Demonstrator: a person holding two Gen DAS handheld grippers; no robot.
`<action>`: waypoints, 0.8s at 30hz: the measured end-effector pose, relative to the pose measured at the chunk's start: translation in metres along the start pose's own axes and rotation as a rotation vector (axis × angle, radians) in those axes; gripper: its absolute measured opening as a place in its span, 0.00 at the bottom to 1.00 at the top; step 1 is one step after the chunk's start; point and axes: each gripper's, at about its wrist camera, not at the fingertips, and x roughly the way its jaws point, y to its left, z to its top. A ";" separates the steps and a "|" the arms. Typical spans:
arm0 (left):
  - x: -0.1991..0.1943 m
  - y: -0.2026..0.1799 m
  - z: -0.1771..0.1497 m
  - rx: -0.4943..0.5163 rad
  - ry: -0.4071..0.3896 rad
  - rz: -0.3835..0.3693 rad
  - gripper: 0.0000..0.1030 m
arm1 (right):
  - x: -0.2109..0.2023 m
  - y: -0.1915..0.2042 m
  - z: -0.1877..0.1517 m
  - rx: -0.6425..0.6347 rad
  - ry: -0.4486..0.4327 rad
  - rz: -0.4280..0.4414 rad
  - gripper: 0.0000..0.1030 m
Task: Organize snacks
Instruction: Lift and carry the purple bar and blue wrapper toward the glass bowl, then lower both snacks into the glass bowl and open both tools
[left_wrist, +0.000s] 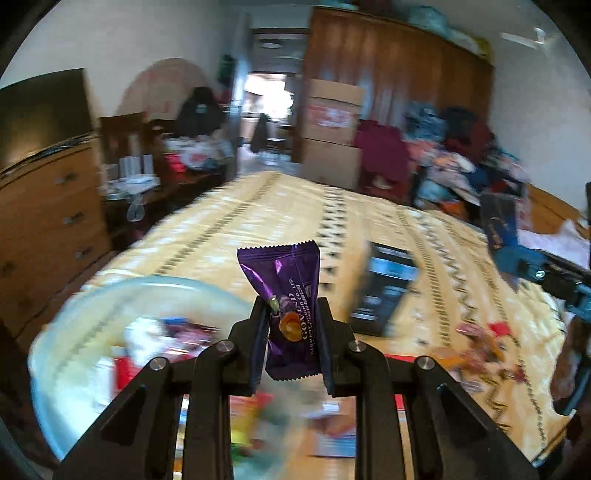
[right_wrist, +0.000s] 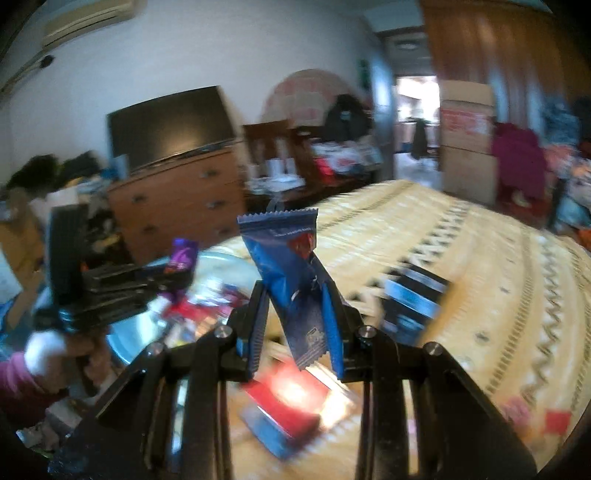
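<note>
Above the clear bowl (left_wrist: 92, 332), at the near edge of the yellow patterned bedspread (left_wrist: 258, 214), you hold both grippers aloft, each with one wrapped snack. Left gripper (left_wrist: 291, 332): jaws clenched on a purple wrapper (left_wrist: 291, 295), which stands upright between the pads, its crimped top edge uppermost. Right gripper (right_wrist: 295, 325): jaws closed on a blue wrapper (right_wrist: 291, 269), also upright but leaning slightly, its lower crimped end hanging below the pads. In the right wrist view, your left gripper appears to the left of the bowl (right_wrist: 140, 332), with the purple wrapper showing at its tip.

Progress, as a judgement: the bowl already holds several blurred wrappers in red, white and blue, so part of the sorting looks done. Two pieces are in hand and not yet placed. Still loose on the bedspread: a scatter of small red and orange wrappers (left_wrist: 484, 347) well to the right of the bowl, and a flat red and blue packet (right_wrist: 288, 410) just right of the bowl, beneath the right gripper. A dark box (left_wrist: 384, 288) stands beyond the bowl; whether it belongs to the snacks cannot be told.

Remaining work, by this reading: set down both held pieces, then collect the loose wrappers. Heavy blur hides finer detail of the bowl's contents.
</note>
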 end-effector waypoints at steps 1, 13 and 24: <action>0.000 0.012 0.001 -0.013 0.001 0.014 0.24 | 0.017 0.013 0.010 -0.004 0.009 0.034 0.29; 0.060 0.136 0.007 -0.120 0.166 0.157 0.24 | 0.143 0.078 0.041 0.033 0.208 0.206 0.29; 0.091 0.147 -0.012 -0.105 0.238 0.180 0.24 | 0.185 0.094 0.033 0.059 0.308 0.211 0.29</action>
